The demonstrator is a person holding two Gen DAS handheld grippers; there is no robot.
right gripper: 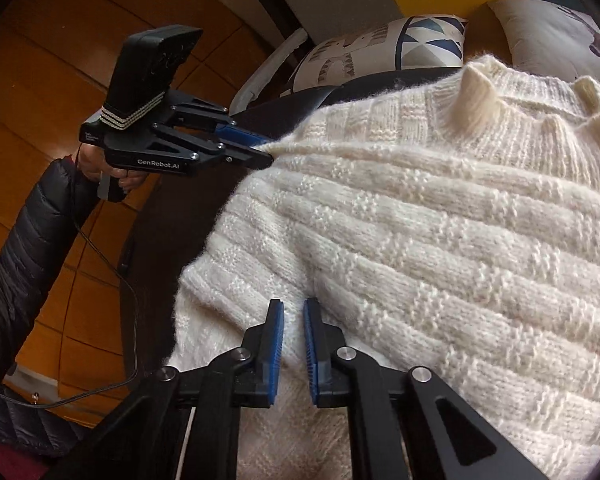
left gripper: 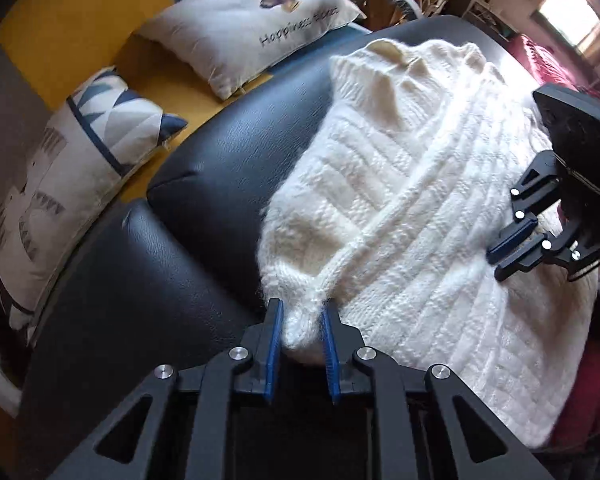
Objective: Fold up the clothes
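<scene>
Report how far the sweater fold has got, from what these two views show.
Done: the white sweater lies on the black cushion, one side already doubled over the body. In hand: the left tongs pinch a knit corner at the near edge; the right tongs are closed on a fold of knit beside the ribbed hem. Left: carrying the gripped edge over; the collar end is still spread out.

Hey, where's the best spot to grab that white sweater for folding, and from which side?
Grip the white sweater at its thick outer edges, coming in over the black cushion side. The knit bunches there, giving the left gripper and right gripper something to pinch.
</scene>
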